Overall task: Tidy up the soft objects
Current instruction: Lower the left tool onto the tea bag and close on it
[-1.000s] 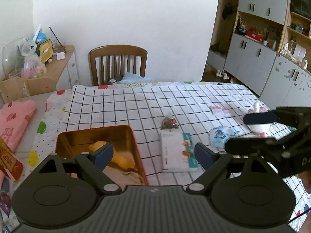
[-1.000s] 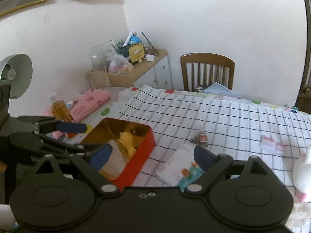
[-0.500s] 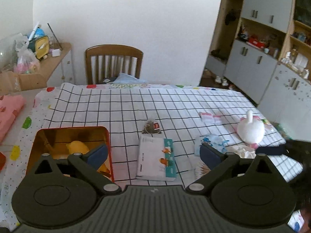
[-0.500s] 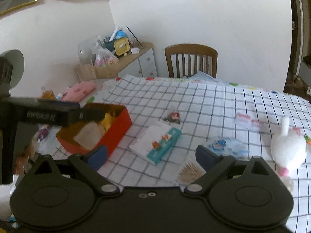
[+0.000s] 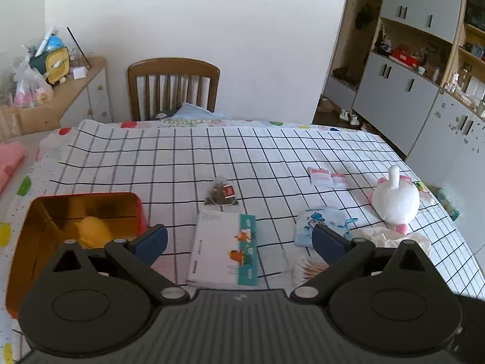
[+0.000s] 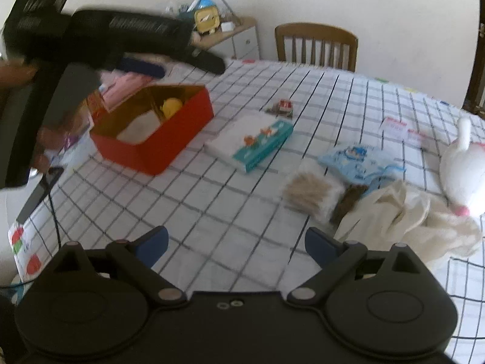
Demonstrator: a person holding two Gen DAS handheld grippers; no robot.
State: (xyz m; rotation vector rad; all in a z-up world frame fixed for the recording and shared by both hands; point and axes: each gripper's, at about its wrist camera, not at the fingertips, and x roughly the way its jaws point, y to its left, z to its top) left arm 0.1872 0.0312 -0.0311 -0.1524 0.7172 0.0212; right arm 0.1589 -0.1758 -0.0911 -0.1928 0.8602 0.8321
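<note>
Left wrist view: your left claw (image 5: 239,239) is spread, empty, above the tissue pack (image 5: 225,250) right of the tin (image 5: 48,221); right claw (image 6: 236,244) spread too, likely for a pickup.

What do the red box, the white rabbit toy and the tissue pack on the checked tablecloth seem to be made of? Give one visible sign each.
Red box: probably tin; its gold inside is shiny and mirror-like.
White rabbit toy: plush fabric; fuzzy, rounded, soft outline.
Tissue pack: likely thin glossy plastic wrap, printed, with slight sheen; paper cannot be ruled out.
</note>
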